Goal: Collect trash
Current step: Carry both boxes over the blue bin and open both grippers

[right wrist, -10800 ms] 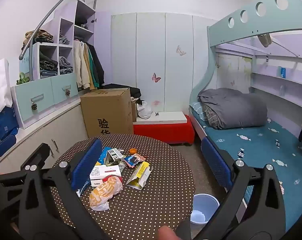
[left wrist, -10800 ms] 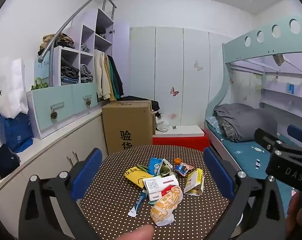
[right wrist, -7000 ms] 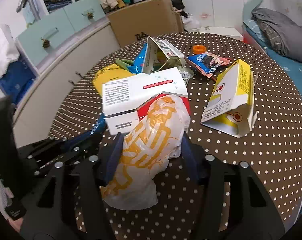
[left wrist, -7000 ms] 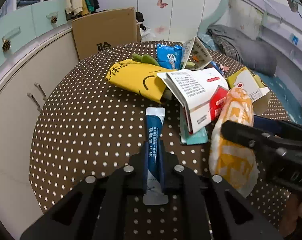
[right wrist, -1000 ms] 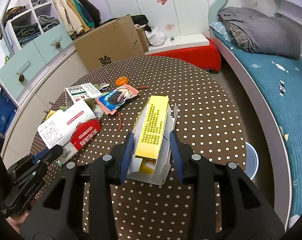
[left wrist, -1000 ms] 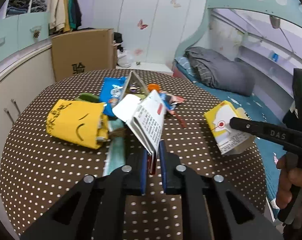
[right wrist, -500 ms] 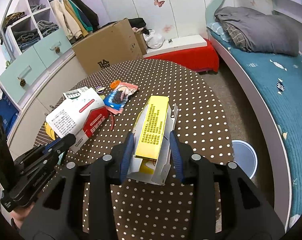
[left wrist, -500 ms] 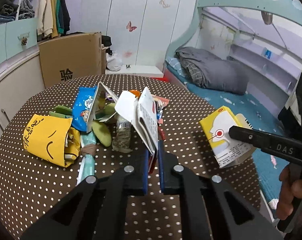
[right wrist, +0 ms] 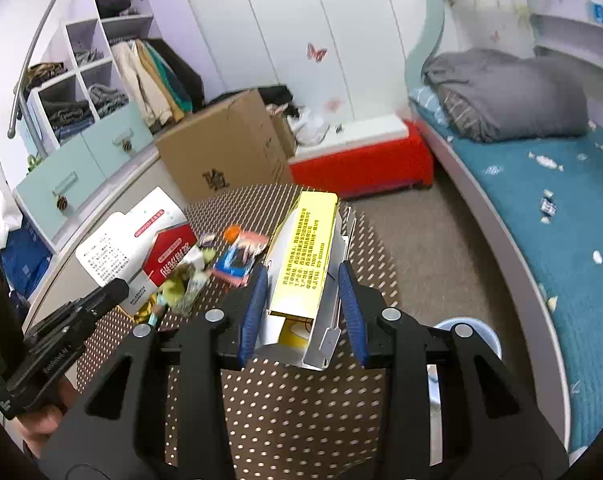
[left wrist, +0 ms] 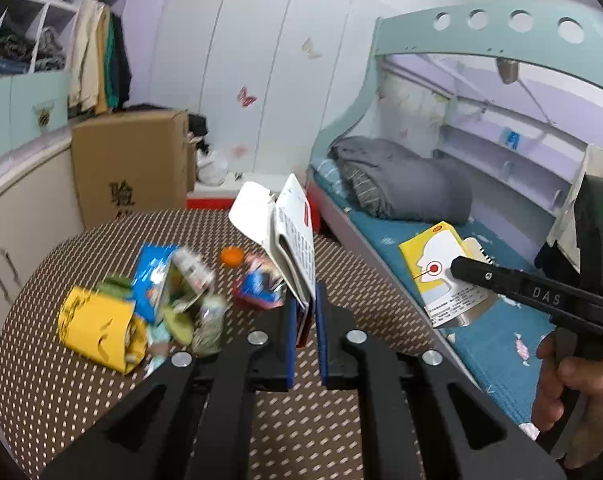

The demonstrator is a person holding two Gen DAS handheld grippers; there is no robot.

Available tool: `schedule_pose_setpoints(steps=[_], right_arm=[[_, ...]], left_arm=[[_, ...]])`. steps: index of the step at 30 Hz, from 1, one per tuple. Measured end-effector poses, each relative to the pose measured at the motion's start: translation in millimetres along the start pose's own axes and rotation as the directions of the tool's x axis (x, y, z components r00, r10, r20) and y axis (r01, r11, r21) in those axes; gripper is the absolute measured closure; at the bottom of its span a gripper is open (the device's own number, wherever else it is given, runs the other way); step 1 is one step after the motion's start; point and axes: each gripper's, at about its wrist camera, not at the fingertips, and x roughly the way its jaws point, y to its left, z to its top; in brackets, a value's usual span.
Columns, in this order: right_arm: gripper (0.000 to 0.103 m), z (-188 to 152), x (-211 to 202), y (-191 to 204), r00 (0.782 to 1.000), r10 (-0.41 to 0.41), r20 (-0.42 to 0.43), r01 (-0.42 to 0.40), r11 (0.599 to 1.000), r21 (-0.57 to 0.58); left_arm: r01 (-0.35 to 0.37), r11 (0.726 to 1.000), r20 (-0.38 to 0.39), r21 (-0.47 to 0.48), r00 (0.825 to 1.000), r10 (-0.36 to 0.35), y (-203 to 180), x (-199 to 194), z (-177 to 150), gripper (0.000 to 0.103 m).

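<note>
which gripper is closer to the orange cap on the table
Left. The left gripper, shut on the white and red box, is just beside the orange cap; the right gripper sits farther off.

2 wrist fisheyes, close above the dotted table (left wrist: 81, 392), angled down past their own fingers toward wardrobe and bunk bed (right wrist: 541, 184). Shared: table (right wrist: 285, 412), litter, cardboard box (left wrist: 129, 164), each other's gripper.

The right hand-held gripper (right wrist: 303, 300) clamps an open yellow carton (right wrist: 305, 256) above the dotted table (right wrist: 293, 408).
</note>
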Motion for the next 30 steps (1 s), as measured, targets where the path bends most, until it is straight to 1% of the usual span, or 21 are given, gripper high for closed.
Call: schedule_pose_setpoints(steps=[4, 10, 14, 17, 19, 21, 24, 28, 30], right_arm=[[0.067, 14, -19, -19, 0.998, -0.022, 0.051, 0.021, 1.0, 0.01], [0.067, 32, -48, -63, 0.988, -0.094, 0.122, 0.088, 0.994, 0.058], [0.067, 38, -60, -99, 0.977, -0.155, 0.145, 0.141, 0.985, 0.101], [0.067, 40, -60, -135, 0.968, -0.212, 0.134, 0.191, 0.969, 0.155], [0.066, 39, -56, -155, 0.965, -0.233, 0.118, 0.21, 0.961, 0.183], [0.066, 36, -49, -176, 0.963, -0.254, 0.089, 0.231, 0.95, 0.211], [0.066, 26, -28, -206, 0.962, -0.273, 0.029, 0.258, 0.934, 0.249], [0.066, 6, 0, -240, 0.958, -0.282, -0.054, 0.285, 0.911, 0.297], [0.066, -6, 16, -256, 0.957, -0.274, -0.098, 0.291, 0.899, 0.328]], left_arm=[[0.036, 0.999, 0.013, 0.019, 0.999, -0.036, -26, 7, 18, 0.095], [0.126, 0.991, -0.006, 0.053, 0.992, -0.126, -71, 26, 38, 0.095], [0.177, 0.982, -0.051, 0.057, 0.983, -0.174, -103, 54, 48, 0.095], [0.218, 0.974, -0.104, 0.056, 0.972, -0.212, -129, 79, 50, 0.095], [0.246, 0.967, -0.154, 0.06, 0.96, -0.234, -150, 101, 47, 0.095], [0.268, 0.962, -0.22, 0.06, 0.943, -0.249, -168, 126, 40, 0.095], [0.269, 0.96, -0.315, 0.077, 0.92, -0.233, -192, 164, 24, 0.095], [0.27, 0.958, -0.433, 0.101, 0.878, -0.202, -220, 212, -2, 0.095], [0.273, 0.956, -0.492, 0.107, 0.85, -0.188, -232, 235, -16, 0.095]])
